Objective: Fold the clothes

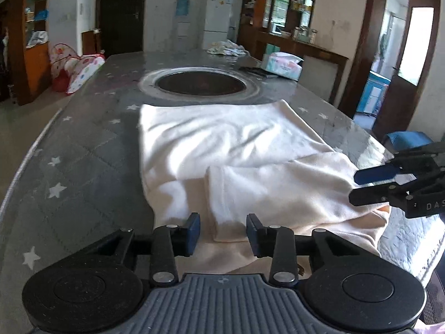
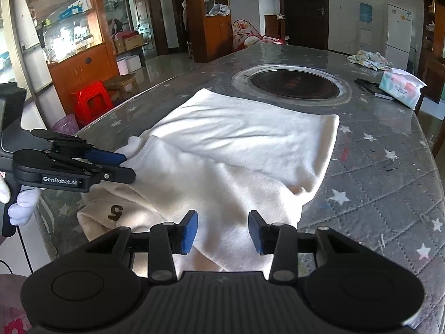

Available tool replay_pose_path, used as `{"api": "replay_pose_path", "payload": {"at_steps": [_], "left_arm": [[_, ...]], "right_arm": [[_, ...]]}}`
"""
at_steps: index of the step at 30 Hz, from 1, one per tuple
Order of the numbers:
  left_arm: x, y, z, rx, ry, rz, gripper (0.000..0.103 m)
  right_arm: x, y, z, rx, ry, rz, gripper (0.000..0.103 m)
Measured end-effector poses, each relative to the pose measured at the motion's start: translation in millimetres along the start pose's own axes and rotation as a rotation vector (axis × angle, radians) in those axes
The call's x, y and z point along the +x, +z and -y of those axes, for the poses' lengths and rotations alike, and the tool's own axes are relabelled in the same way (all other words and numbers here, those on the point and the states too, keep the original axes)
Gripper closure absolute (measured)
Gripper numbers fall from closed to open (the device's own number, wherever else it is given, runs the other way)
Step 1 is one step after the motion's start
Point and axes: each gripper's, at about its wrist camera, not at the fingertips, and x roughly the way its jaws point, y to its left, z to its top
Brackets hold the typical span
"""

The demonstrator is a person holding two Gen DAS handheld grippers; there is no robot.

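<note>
A cream-white garment [image 1: 236, 139] [image 2: 236, 144] lies spread on the grey star-patterned table [image 1: 83, 153] [image 2: 375, 181], with a sleeve folded across its near part. A dark "5" mark [image 2: 115, 211] shows near its hem. My left gripper [image 1: 223, 232] hovers at the garment's near edge, jaws slightly apart over the folded sleeve's end, pads not pressing. From the right wrist view the left gripper [image 2: 130, 167] sits at the cloth's left edge, held by a white-gloved hand [image 2: 23, 203]. My right gripper [image 2: 223, 232] [image 1: 354, 187] stands open over the garment's other side, with cloth below its pads.
A round dark recess [image 1: 201, 83] [image 2: 294, 83] sits in the table beyond the garment. A tissue pack [image 1: 282, 65] [image 2: 402, 89] and a crumpled pile of clothes [image 1: 226, 48] [image 2: 370, 59] lie at the far end. A red stool [image 2: 93, 103] stands beside the table.
</note>
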Motion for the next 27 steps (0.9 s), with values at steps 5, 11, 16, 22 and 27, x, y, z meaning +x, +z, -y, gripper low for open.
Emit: {"api": "replay_pose_path", "payload": {"at_steps": [5,11,16,22,27], "left_arm": [[-16.6,9.6,6.8,0.019,0.0,0.063,0.098],[-54.5,24.9,6.3,0.01,-0.015,0.156,0.098],[-40.6,13.3,-4.1,0.003,0.032,0.051,0.092],[-37.7,17.5,-11.8,0.0,0.07,0.056,0.088],[-26.2,30.1,0.0,0.031,-0.015,0.088,0.088]], "right_arm": [[-1.3,-2.8,-5.6,-0.023,0.009,-0.001,0.059],[-7.8,-5.4,-13.1,-0.05,0.036,0.005,0.056],[-9.6,-6.5,-11.0,-0.043,0.041,0.007,0.056],[-12.7,7.4,7.7,-0.009,-0.017,0.048,0.059],[0.5,16.8,22.3,0.029,-0.029,0.045,0.072]]}}
